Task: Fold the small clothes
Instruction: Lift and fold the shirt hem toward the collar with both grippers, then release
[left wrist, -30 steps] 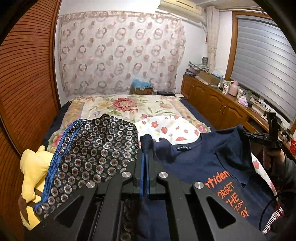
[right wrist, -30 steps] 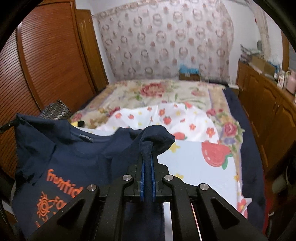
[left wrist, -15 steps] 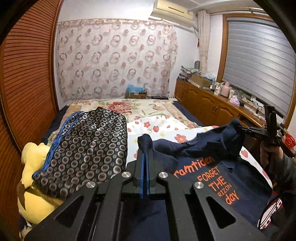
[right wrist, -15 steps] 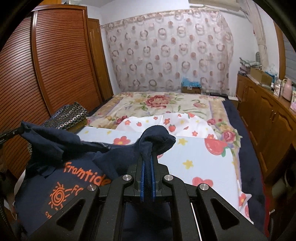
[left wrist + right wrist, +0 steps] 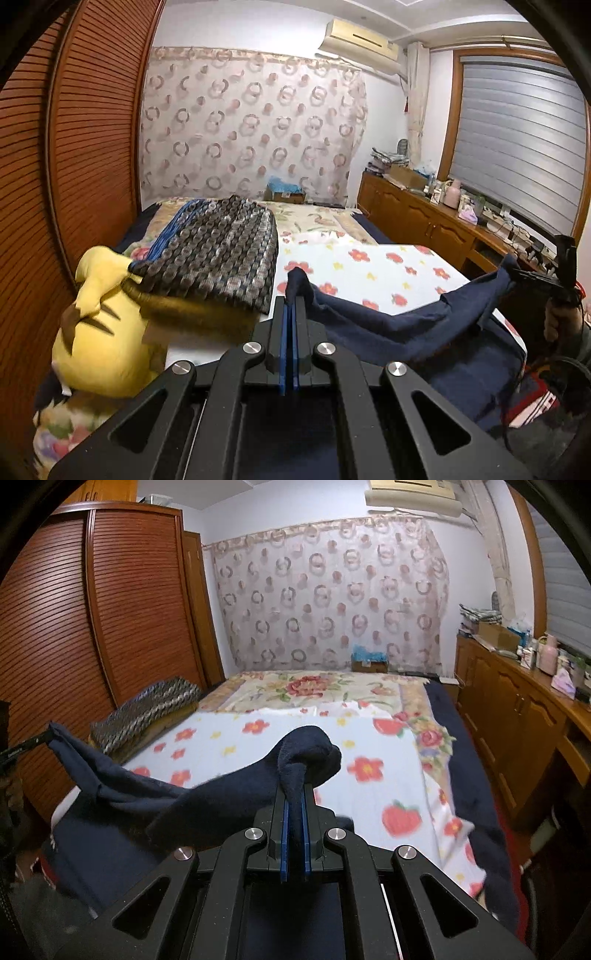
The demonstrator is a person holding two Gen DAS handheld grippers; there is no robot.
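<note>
A navy T-shirt (image 5: pixel 391 328) hangs stretched between both grippers above the near end of the bed. My left gripper (image 5: pixel 289 306) is shut on one bunched corner of it. In the right wrist view my right gripper (image 5: pixel 294 801) is shut on the other corner, and the navy T-shirt (image 5: pixel 140 790) sags away to the left. The right gripper (image 5: pixel 532 282) also shows at the right edge of the left wrist view, held by a hand (image 5: pixel 559 319). The shirt's printed front is hidden.
A white sheet with red flowers and strawberries (image 5: pixel 373 749) covers the bed. A dark patterned folded garment (image 5: pixel 221 251) lies on a yellow plush toy (image 5: pixel 99 325) at the left. Slatted wooden wardrobe (image 5: pixel 110 609) stands left, wooden cabinets (image 5: pixel 517 716) right.
Both grippers have drawn back toward the foot of the bed with the shirt. The orange lettering seen earlier is out of sight, and the shirt now hangs lower and tauter.
</note>
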